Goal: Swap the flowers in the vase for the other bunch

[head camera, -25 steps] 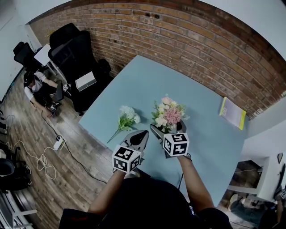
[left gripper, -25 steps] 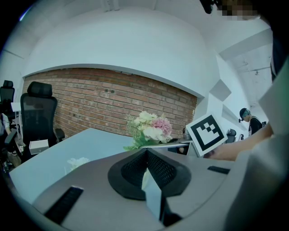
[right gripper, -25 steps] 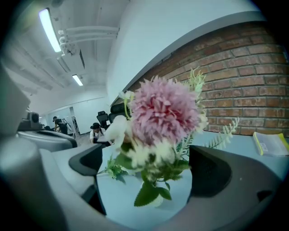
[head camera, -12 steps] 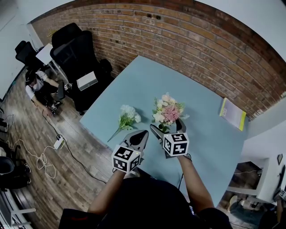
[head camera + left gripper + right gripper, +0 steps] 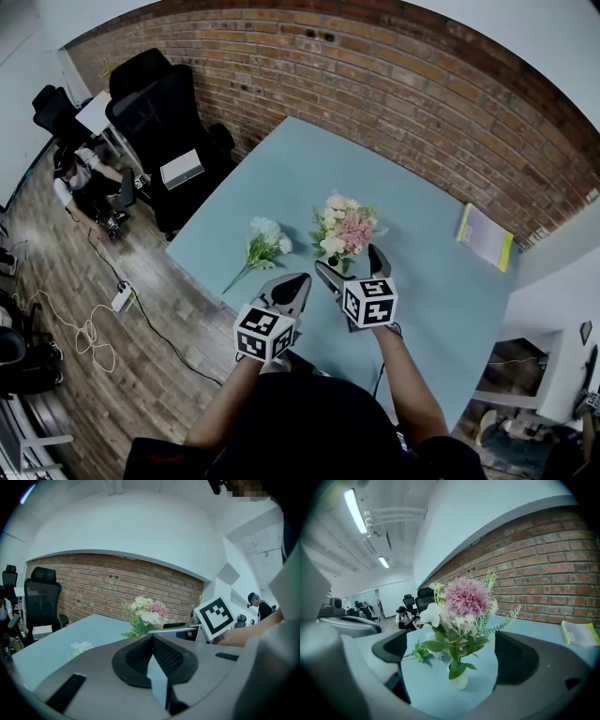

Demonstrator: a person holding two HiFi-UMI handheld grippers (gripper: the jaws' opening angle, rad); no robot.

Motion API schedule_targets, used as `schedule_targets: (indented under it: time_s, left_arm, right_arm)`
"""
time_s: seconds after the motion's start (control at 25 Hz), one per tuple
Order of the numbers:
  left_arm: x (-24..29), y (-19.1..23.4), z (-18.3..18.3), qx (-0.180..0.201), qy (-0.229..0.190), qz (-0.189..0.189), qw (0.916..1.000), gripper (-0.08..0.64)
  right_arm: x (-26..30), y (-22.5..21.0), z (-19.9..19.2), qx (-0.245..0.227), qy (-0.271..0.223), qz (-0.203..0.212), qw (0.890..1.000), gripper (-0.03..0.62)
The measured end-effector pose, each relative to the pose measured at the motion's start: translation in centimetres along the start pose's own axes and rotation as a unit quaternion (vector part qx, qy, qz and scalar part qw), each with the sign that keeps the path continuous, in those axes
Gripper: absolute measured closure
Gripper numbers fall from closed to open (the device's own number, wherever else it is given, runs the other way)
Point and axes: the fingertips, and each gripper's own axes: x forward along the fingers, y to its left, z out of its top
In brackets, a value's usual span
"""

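Note:
A pink and white bouquet [image 5: 342, 227] stands in a small white vase [image 5: 459, 680] on the light blue table [image 5: 291, 178]. My right gripper [image 5: 349, 264] is open just in front of it, with the vase and bouquet [image 5: 464, 606] framed between its jaws but not touched. A second bunch of white flowers [image 5: 263, 246] lies flat on the table to the left. My left gripper [image 5: 291, 289] is shut with nothing in it, beside the right one and short of that white bunch [image 5: 80, 648]. The bouquet [image 5: 143, 613] also shows beyond the left jaws.
A yellow booklet [image 5: 486, 236] lies near the table's far right edge. A brick wall [image 5: 375, 84] backs the table. Black office chairs [image 5: 150, 103] and a person [image 5: 80, 183] on the floor are off to the left, with cables [image 5: 89, 333] on the wooden floor.
Both grippers have stayed in place. The head view has shifted slightly, so the bouquet now shows a little further left, clear of the right gripper's far finger.

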Motion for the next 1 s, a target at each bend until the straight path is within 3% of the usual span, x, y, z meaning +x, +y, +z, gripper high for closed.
schedule_targets:
  time_s: [0.56,1.0]
  left_arm:
    - [-1.2,-0.8,-0.5,-0.006,-0.018,0.044,0.9988,0.552]
    - [-1.1,-0.8,-0.3,-0.005,-0.021,0.049,0.9986,0.552]
  right_arm:
    - [-2.4,0.3,0.3,-0.026,-0.010,0.033,0.999,0.038]
    - [-2.6,0.1,0.5,-0.036,-0.008,0.030,0.999,0.091]
